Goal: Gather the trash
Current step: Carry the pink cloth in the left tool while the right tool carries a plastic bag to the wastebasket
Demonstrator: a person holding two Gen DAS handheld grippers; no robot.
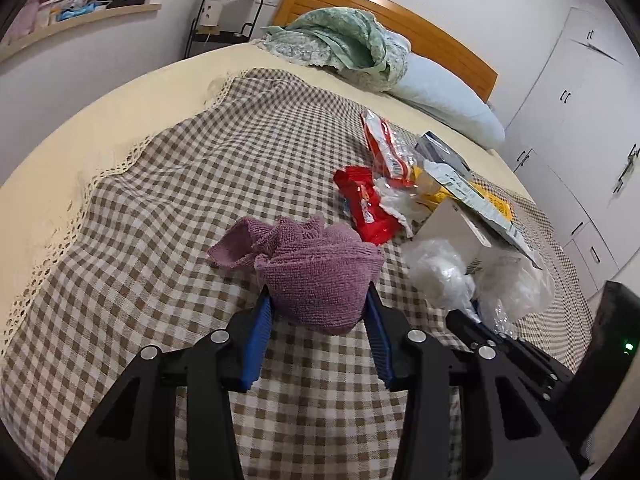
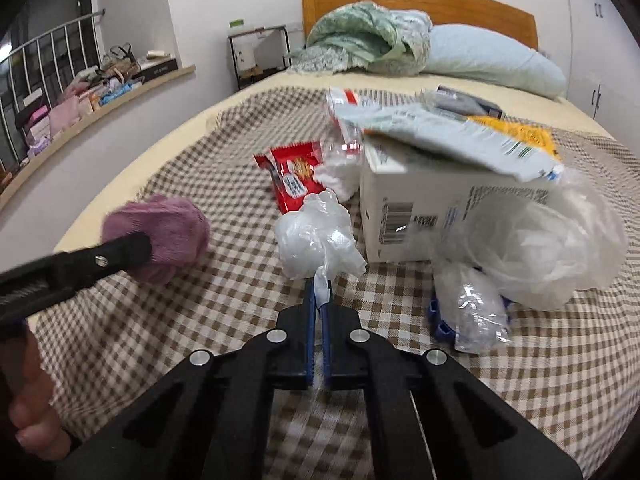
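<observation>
Nearest the right wrist camera, the right claw (image 2: 319, 300) is clenched on a twisted tail of the crumpled white plastic bag (image 2: 318, 234), which sits on the brown-and-white checked cloth (image 2: 200, 300) spread over the bed. To its left, the left claw (image 1: 318, 300) grasps a bunched purple terry towel (image 1: 316, 268) between its blue pads, held just above the cloth. So two items are in hand, but judging by the pile, most of the collecting remains. Just right of the bag lie a crushed clear plastic bottle with a blue cap (image 2: 472, 316) and a large filmy clear bag (image 2: 552, 240), both against a white cardboard box (image 2: 420, 204). A torn white-and-yellow pouch (image 2: 480, 140) rests on the box, and a red snack wrapper (image 2: 296, 176) lies beside it, touching some white tissue (image 2: 336, 174). No bin is visible, which may slow things. Farther back are a green quilt (image 2: 368, 36), a pale blue pillow (image 2: 492, 60) and the wooden headboard (image 2: 420, 0).
</observation>
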